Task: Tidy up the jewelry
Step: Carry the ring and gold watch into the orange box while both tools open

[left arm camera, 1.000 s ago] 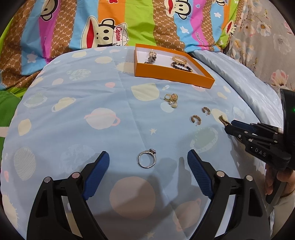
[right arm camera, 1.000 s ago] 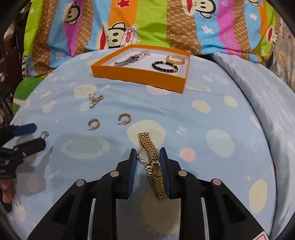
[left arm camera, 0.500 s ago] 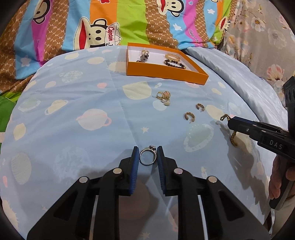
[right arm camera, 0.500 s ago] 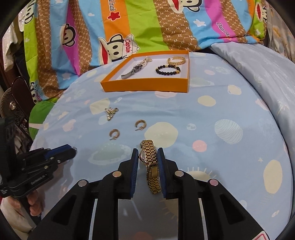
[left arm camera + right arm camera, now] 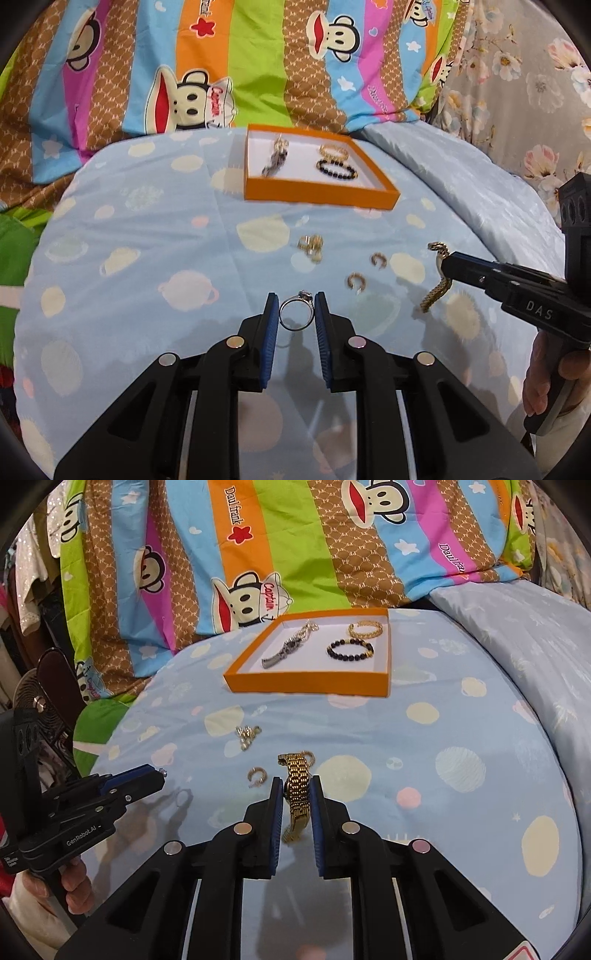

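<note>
bed (image 5: 147, 229): blue planet-print sheet, everything sits on it; loud monkey quilt (image 5: 295, 554) at 12 o'clock
tray (image 5: 306, 683): orange, around 12 o'clock in both views, already has a beaded bracelet (image 5: 350, 650), gold bangle (image 5: 365, 629) and a silvery piece (image 5: 288, 648) in it
right gripper (image 5: 296, 794): jaws clenched on the gold watch (image 5: 297, 794), which is lifted, strap ends dangling off the sheet; held low, pointing at the tray
left gripper (image 5: 296, 314): jaws pinching the ring (image 5: 296, 314), stone at the top, looks just clear of the sheet; also aimed at the tray
step: I'd say both pickups are done and it's carry time
next: move up to 12 o'clock, get over the white inside, go low, let go gently, since the ring could roll
leftovers: two hoop earrings (image 5: 357, 281) at 1 o'clock from the ring, little gold cluster (image 5: 311, 245) nearer the tray, not picked yet
</note>
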The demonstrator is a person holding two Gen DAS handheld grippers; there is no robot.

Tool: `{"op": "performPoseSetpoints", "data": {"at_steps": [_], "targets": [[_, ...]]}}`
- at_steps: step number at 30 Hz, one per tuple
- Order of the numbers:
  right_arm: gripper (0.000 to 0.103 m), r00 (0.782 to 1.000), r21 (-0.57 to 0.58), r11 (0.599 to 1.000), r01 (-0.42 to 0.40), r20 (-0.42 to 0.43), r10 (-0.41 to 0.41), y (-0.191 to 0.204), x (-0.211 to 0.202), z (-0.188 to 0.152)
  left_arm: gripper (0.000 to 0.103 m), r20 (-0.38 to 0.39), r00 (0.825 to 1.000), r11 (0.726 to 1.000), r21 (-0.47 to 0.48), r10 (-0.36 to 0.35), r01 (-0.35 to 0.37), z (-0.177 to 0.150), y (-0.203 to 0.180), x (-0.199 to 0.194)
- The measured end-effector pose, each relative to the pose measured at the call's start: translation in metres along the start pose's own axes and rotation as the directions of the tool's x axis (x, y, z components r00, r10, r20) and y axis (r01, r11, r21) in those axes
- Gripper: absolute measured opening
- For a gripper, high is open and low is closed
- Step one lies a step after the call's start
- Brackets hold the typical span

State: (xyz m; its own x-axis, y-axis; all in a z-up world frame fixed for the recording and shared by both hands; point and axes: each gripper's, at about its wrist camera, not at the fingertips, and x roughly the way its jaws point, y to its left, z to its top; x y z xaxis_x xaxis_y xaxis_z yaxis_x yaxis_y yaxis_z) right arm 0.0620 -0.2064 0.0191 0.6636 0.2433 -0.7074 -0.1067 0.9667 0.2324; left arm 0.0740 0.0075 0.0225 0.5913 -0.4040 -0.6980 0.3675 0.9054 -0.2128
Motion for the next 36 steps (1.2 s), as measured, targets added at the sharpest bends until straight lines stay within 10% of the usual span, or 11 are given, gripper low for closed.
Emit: {"op": "performPoseSetpoints", "data": {"at_steps": [19, 30, 36], "targets": [[0.013, 0.991, 0.016, 1.0, 0.021, 0.129, -0.023, -0.023, 0.057, 0.123, 0.019, 0.125, 0.992, 0.998, 0.062, 0.019, -0.027, 0.135, 0.001, 0.067], [0.016, 0.991, 0.024, 0.994, 0.108, 0.077, -0.109, -0.044, 0.105, 0.115, 0.021, 0.024, 0.999, 0.996, 0.072, 0.044, -0.046, 0.133, 0.0, 0.143], [0.02, 0.971, 0.068, 0.986, 0.149, 0.181, -0.159, -0.056, 0.069, 0.114, 0.041, 0.079, 0.994, 0.996, 0.041, 0.081, -0.085, 0.134, 0.008, 0.126]]}}
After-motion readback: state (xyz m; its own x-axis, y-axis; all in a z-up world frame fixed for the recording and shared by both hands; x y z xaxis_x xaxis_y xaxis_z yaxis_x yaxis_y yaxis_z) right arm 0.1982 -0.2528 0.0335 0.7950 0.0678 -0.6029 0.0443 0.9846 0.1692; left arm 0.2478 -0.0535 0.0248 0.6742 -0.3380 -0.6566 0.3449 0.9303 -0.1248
